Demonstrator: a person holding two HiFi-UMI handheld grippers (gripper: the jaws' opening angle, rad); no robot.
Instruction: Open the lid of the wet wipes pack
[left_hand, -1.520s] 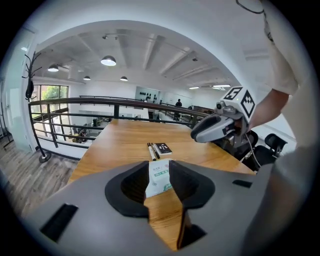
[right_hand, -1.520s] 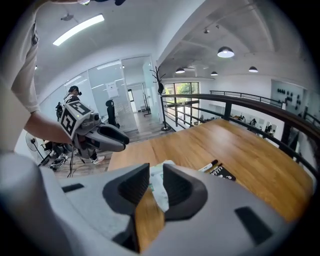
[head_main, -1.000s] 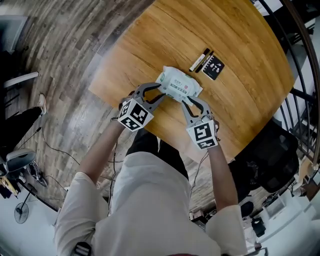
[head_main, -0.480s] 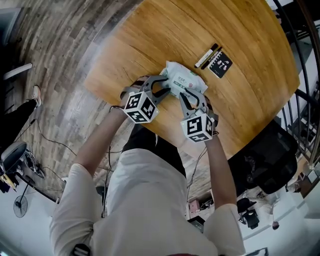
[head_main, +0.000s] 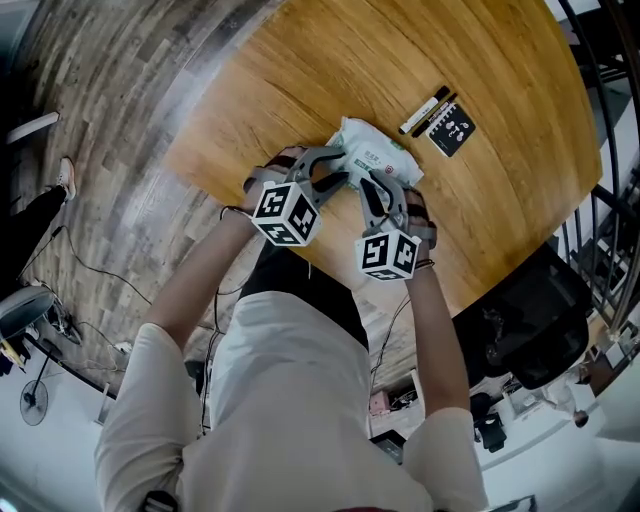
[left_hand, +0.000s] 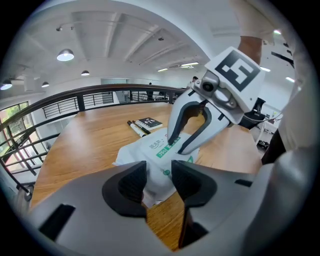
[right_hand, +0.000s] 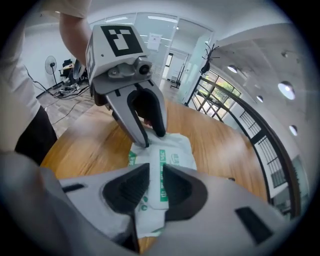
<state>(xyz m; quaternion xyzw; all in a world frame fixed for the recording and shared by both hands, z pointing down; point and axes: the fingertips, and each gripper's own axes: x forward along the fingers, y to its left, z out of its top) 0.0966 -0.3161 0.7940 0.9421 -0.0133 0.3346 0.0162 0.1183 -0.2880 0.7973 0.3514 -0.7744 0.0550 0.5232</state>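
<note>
The wet wipes pack (head_main: 378, 152) is white with green print and lies flat on the round wooden table (head_main: 330, 60). My left gripper (head_main: 335, 170) is low at the pack's left end. In the left gripper view (left_hand: 159, 181) its jaws stand open with the pack's (left_hand: 159, 150) near corner in the gap between them, not squeezed. My right gripper (head_main: 385, 185) comes in from the near side. Its tips (left_hand: 179, 146) rest close together on the green strip of the pack's top. In the right gripper view (right_hand: 156, 182) a narrow gap shows the pack's (right_hand: 170, 150) label.
A black-and-white marker (head_main: 425, 108) and a small black card (head_main: 452, 130) lie just beyond the pack. The table's near edge runs under my hands. A dark railing (left_hand: 75, 102) borders the far side, and a black chair (head_main: 530, 330) stands at the right.
Both grippers have sunk onto the pack and rolled, and their marker cubes now sit closer together. The pack has stayed where it lay on the table.
</note>
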